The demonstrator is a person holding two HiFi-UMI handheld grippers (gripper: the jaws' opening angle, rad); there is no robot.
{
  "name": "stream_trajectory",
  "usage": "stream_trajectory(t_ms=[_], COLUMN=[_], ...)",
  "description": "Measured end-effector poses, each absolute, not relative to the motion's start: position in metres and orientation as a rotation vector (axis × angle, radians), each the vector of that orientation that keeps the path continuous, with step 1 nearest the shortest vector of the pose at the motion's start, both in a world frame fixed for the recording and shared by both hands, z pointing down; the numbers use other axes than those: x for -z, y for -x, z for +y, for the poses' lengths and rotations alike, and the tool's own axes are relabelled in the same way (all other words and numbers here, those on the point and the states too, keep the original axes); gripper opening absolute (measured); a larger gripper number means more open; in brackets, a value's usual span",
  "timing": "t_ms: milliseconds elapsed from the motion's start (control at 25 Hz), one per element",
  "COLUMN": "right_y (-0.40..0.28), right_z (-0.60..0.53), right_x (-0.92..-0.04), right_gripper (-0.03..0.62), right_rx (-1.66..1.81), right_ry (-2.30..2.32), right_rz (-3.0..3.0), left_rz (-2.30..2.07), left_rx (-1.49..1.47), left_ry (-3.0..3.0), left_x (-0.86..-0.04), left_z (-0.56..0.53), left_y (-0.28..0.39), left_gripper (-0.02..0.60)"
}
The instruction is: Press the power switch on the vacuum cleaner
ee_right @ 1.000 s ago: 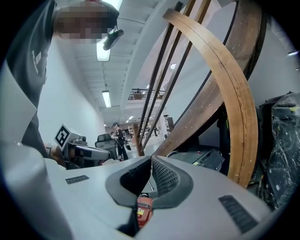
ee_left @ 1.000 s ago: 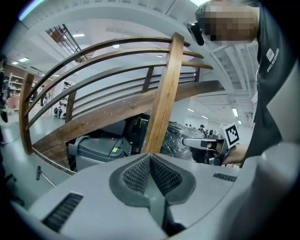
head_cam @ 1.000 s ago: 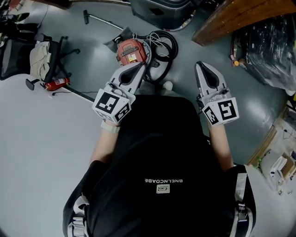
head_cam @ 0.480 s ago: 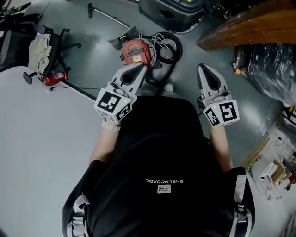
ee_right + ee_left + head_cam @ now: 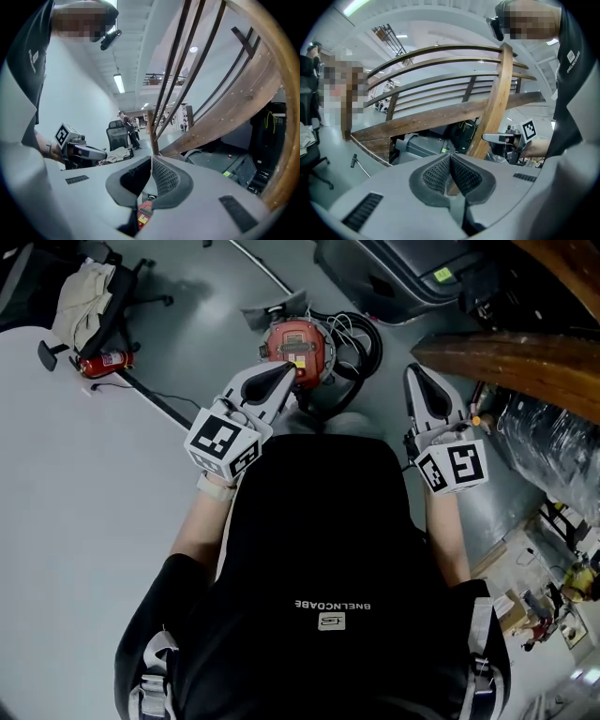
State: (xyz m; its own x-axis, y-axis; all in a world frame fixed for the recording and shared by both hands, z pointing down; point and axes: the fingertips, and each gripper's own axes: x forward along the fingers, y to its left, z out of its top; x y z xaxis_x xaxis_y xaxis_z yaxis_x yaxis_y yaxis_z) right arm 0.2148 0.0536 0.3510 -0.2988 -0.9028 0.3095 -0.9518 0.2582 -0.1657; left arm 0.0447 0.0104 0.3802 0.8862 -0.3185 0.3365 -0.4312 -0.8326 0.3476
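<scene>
Jaws together (both pairs), vacuum cleaner (image 5: 298, 341) beneath

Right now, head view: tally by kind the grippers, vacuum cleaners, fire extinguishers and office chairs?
Grippers: 2 (left gripper, right gripper)
Vacuum cleaner: 1
Fire extinguisher: 1
Office chair: 1
Total: 5

Bright, even indoor light from a ceiling strip light (image 5: 118, 83) — soft shadows, fisheye-bent edges, black corners.
</scene>
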Motion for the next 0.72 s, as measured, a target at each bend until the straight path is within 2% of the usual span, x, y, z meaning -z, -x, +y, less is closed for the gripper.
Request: stream_trajectory(t_ms=[360,720], right_y=[-0.164,-0.101], right_z=[-0.018,-0.046], right_x=[-0.367,-0.429], right_gripper=[0.031,0.031], right_rx=[-0.449,-0.391], right_ry=[-1.302,-0.820], right_rz=[-2.522,-2.497], left_rz=[-0.884,-1.180], left_rx=[-0.334,-0.262], left_ry=[-2.472,-2.238], left_x=[-0.392,-0.417], left_z=[-0.001,0.020], left_y=[0.007,0.057], left_gripper=[0.014,0.015])
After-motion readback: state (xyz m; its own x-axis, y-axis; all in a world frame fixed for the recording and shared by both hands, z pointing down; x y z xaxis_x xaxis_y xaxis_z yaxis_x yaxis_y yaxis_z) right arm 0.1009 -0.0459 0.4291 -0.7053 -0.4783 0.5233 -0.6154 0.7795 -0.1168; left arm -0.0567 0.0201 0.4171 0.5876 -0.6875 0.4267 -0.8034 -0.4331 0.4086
